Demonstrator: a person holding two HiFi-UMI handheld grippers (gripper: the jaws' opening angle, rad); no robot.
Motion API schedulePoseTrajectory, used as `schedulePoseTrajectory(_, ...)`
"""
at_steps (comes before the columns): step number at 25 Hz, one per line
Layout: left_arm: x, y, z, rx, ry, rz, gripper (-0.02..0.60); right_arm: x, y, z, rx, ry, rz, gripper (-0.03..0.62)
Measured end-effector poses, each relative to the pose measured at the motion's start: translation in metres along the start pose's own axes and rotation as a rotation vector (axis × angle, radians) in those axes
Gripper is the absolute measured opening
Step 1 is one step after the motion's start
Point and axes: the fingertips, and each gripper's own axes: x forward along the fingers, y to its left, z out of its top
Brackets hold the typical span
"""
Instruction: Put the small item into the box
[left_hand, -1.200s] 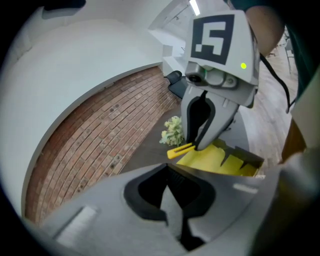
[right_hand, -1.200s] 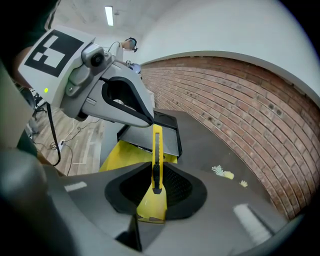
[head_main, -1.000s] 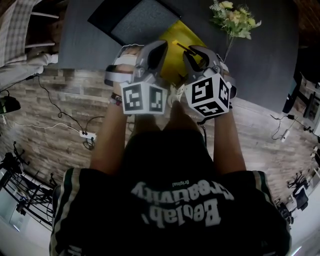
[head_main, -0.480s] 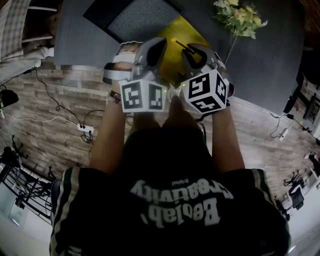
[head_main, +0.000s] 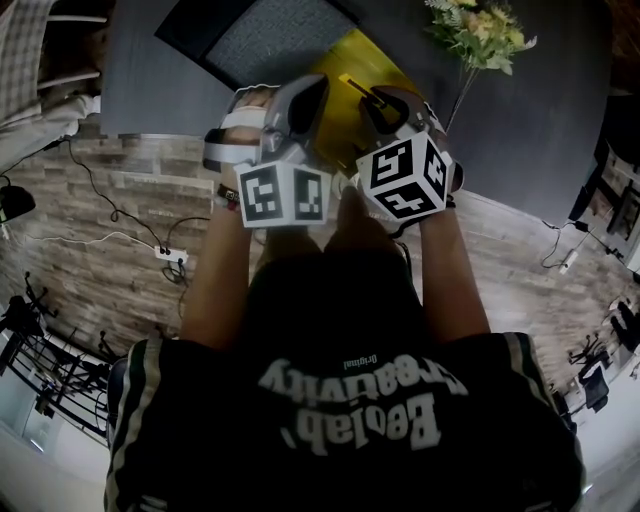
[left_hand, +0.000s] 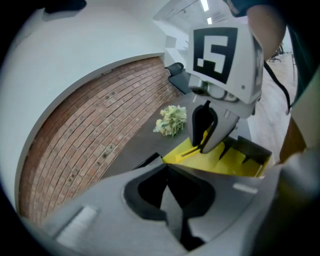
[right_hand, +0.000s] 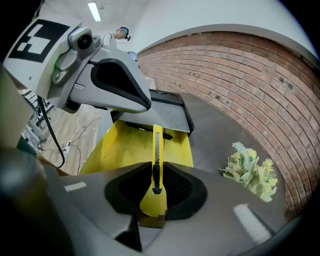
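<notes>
A yellow box (head_main: 338, 68) stands open on the dark table (head_main: 520, 130), beside a grey mat (head_main: 270, 35) and near a bunch of flowers (head_main: 480, 30); only its bare yellow inside shows. The right gripper (right_hand: 156, 181) pinches a yellow utility knife (right_hand: 157, 160) by its handle, the long body reaching out over the box, not yet inside it. The left gripper (left_hand: 172, 200) has its jaws pressed together on nothing. Both grippers sit side by side, tilted down toward the box.

Yellow box (right_hand: 120, 150); yellow cutter (right_hand: 156, 150); red-brick wall (right_hand: 240, 65)
</notes>
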Motion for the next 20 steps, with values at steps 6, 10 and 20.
schedulePoseTrajectory(6, 0.003, -0.003, -0.001, -0.009, -0.007, -0.013, 0.003, 0.007, 0.001, -0.003, 0.019, 0.021, 0.015, 0.075)
schedulePoseTrajectory(10, 0.006, -0.005, -0.005, -0.019, -0.001, -0.019, 0.003, 0.012, -0.001, -0.009, 0.035, 0.043, 0.01, 0.075)
schedulePoseTrajectory(20, 0.013, -0.004, -0.013, -0.042, 0.009, -0.03, 0.003, 0.018, -0.009, -0.014, 0.064, 0.063, -0.004, 0.077)
